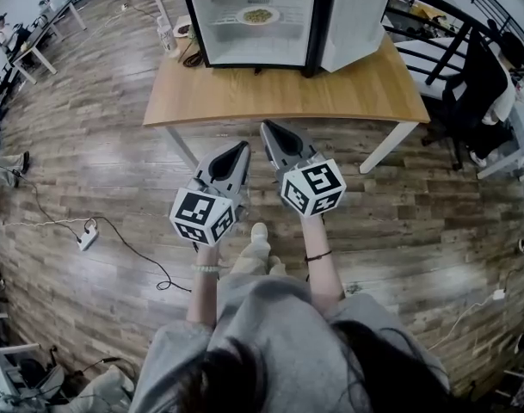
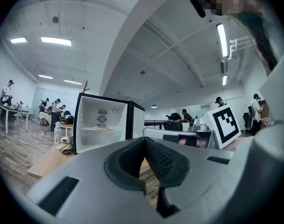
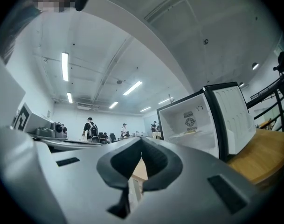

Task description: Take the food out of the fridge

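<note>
A small black fridge (image 1: 258, 15) stands open on a wooden table (image 1: 279, 93), its door (image 1: 356, 20) swung to the right. A plate of food (image 1: 258, 15) rests on the fridge's upper shelf. Both grippers hover side by side over the floor, short of the table's near edge. The left gripper (image 1: 243, 147) and the right gripper (image 1: 265, 127) are both shut and hold nothing. In the left gripper view the fridge (image 2: 102, 125) and plate (image 2: 103, 128) lie ahead beyond the left gripper (image 2: 144, 140). The right gripper view shows the fridge (image 3: 193, 122), the plate (image 3: 190, 133) and the right gripper (image 3: 142, 141).
A bottle (image 1: 165, 34), a bowl (image 1: 183, 27) and a coiled cable (image 1: 193, 57) sit on the table left of the fridge. A black chair frame (image 1: 451, 54) stands at the right. A power strip (image 1: 88, 235) with cords lies on the wooden floor at the left.
</note>
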